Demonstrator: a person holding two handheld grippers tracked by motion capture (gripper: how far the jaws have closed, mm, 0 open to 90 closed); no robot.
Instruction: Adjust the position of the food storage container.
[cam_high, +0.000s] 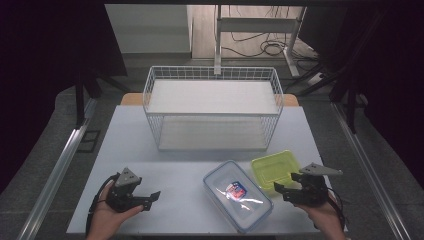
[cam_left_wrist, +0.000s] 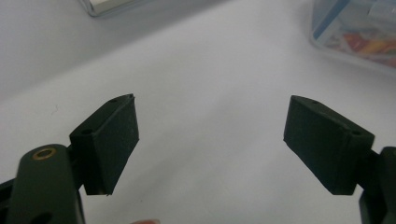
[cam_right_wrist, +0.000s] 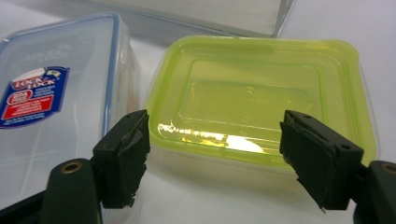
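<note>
A clear lidded container (cam_high: 237, 201) with a red and blue label lies on the white table (cam_high: 180, 175), near the front. A yellow-green lidded box (cam_high: 275, 169) sits just right of it. My left gripper (cam_high: 152, 196) rests at the front left, open, with bare table between its jaws (cam_left_wrist: 210, 140); the clear container (cam_left_wrist: 359, 32) shows at the top right of its view. My right gripper (cam_high: 278, 189) is at the front right, open, jaws pointing at the near edge of the yellow-green box (cam_right_wrist: 261, 98), with the clear container (cam_right_wrist: 56, 107) to its left.
A white wire basket (cam_high: 212, 107) with two shelf levels stands at the back middle of the table. Bare table lies between the left gripper and the clear container. The table's front edge runs just under both hands.
</note>
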